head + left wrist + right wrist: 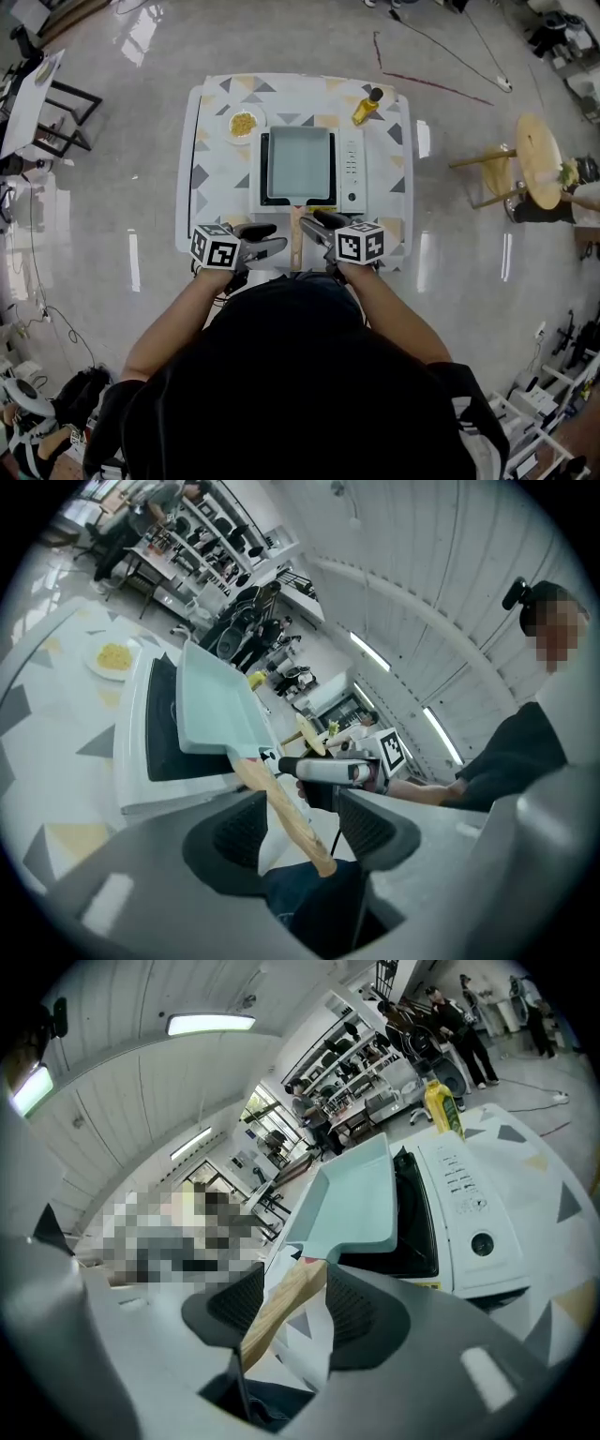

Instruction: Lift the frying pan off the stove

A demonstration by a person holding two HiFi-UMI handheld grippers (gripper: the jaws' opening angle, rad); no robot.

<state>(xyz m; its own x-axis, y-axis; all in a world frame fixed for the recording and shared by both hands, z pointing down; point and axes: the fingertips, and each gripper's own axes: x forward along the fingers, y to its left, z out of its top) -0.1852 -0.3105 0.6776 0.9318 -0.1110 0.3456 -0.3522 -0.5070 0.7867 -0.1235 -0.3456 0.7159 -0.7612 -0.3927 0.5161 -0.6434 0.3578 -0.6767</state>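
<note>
Dark shirt (309,394) and two bare forearms fill the bottom of the head view, each hand holding a gripper out over the table's near edge. The pan (298,164), pale green and square, sits on the stove's (350,173) black top in the middle of the table (211,141). Its wooden handle (296,239) points back toward the person and runs between both grippers. The left gripper (302,829) has its jaws wide apart, with the handle's end in the gap and clear of both pads. The right gripper (298,1309) also has its jaws parted. The handle crosses its gap slantwise, near the pads, and they do not pinch it.

Behind the stove stand a plate (244,123) of yellow food on the left and a bottle (367,106) of yellow oil on the right. The tablecloth is white with grey and yellow triangles. Around it lies a glossy pale floor (122,187) with cables, and a round wooden stool (534,159) is well off to the right. Shelves, strip lights and standing people show in the gripper views.
</note>
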